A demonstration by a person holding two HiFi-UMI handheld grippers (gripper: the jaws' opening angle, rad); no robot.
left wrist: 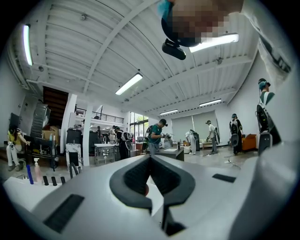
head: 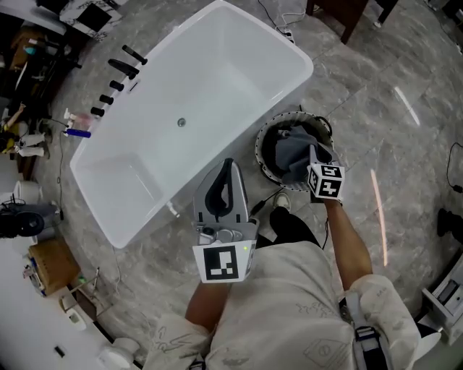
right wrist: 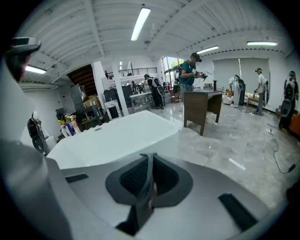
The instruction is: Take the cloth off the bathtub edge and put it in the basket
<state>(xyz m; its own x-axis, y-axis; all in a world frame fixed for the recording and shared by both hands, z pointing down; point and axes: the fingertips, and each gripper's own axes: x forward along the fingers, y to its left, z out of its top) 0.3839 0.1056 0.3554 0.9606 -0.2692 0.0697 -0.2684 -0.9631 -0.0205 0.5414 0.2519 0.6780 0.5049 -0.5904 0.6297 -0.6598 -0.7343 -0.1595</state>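
Note:
The white bathtub (head: 217, 79) lies slantwise on the grey marble floor. Just right of it stands a round dark basket (head: 262, 139). A grey cloth (head: 289, 155) lies bunched inside the basket and reaches up to my right gripper (head: 312, 153), which is over the basket and shut on the cloth. In the right gripper view the jaws (right wrist: 150, 161) are pressed together on a thin grey fold, with the tub (right wrist: 117, 136) beyond. My left gripper (head: 228, 165) hovers near the tub's near edge, shut and empty. The left gripper view shows its jaws (left wrist: 150, 161) closed.
Black tap fittings (head: 119, 69) and small bottles (head: 76, 131) sit along the tub's far side. A dark wooden table (head: 347, 14) stands beyond the basket, a cardboard box (head: 51, 264) at lower left. My shoe (head: 282, 201) rests by the basket. People stand far off in the hall.

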